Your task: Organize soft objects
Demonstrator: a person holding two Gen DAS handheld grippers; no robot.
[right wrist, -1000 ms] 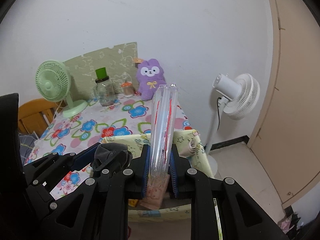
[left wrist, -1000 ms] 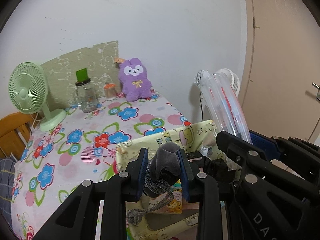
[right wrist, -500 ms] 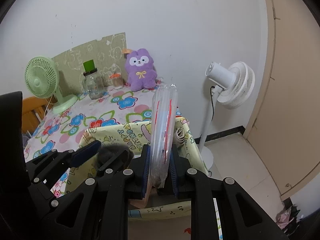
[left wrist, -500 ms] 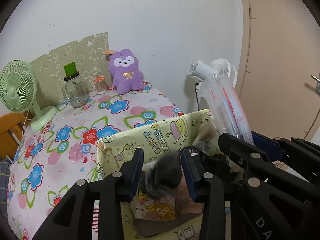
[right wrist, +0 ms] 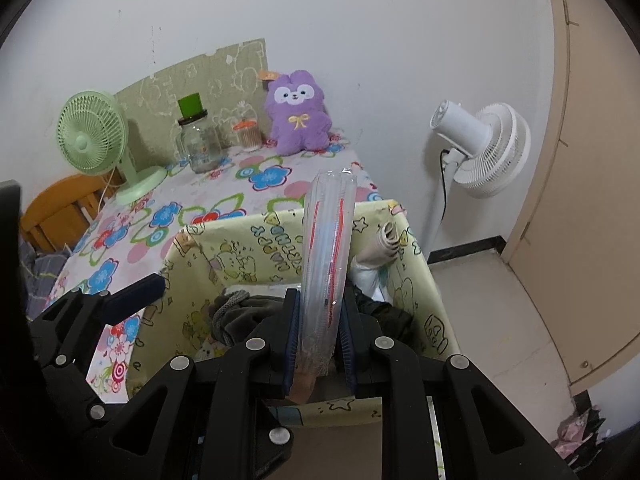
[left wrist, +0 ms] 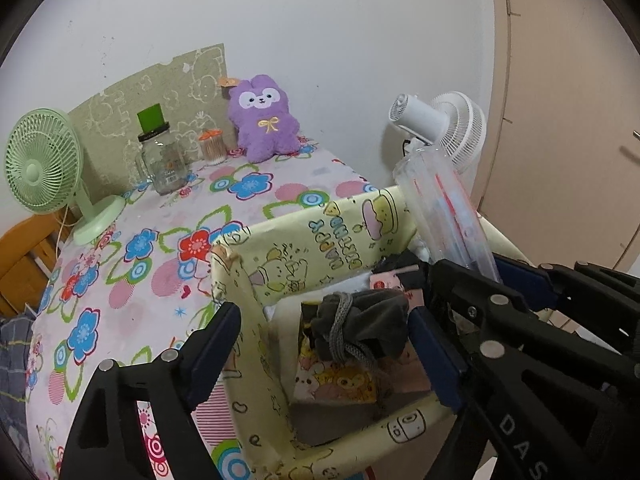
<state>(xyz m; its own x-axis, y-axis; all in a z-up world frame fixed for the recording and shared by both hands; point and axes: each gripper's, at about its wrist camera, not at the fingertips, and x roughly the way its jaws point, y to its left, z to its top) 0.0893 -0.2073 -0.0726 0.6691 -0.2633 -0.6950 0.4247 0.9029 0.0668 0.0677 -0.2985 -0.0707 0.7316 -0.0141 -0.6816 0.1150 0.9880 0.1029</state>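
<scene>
1. My left claw [left wrist: 320, 344] stands wide apart, straddling the near left corner of the yellow cartoon-print bin [left wrist: 320, 236]. The grey drawstring pouch [left wrist: 360, 330] lies inside the bin on a printed packet [left wrist: 340, 384]; it looks close to or against my right-hand pad, whether touching I cannot tell. I judge it released: this drop is done.

2. My right claw [right wrist: 318, 344] is clamped on the clear plastic sleeve with red stripes [right wrist: 328, 248]. It stands tilted above the bin's near right part, its lower end between my pads.

3. Step in hand, as I judge it: stowing soft things in the bin, pouch placed, sleeve next. The next move calls for lowering the sleeve into free room beside the pouch before letting go, and lifting the left claw clear of the bin wall.

4. Hard to make out: the bin's floor, the dark cloth [right wrist: 386, 314] at its right, and what the rolled item [right wrist: 386, 240] at the far right corner is. The sleeve's contents are unclear.

5. Farther on the flowered counter [left wrist: 160, 256]: a glass jar [left wrist: 162, 164], a green fan [left wrist: 44, 164], a purple plush [left wrist: 264, 120], untouched. A white fan [right wrist: 480, 148] stands on the floor beyond.
</scene>
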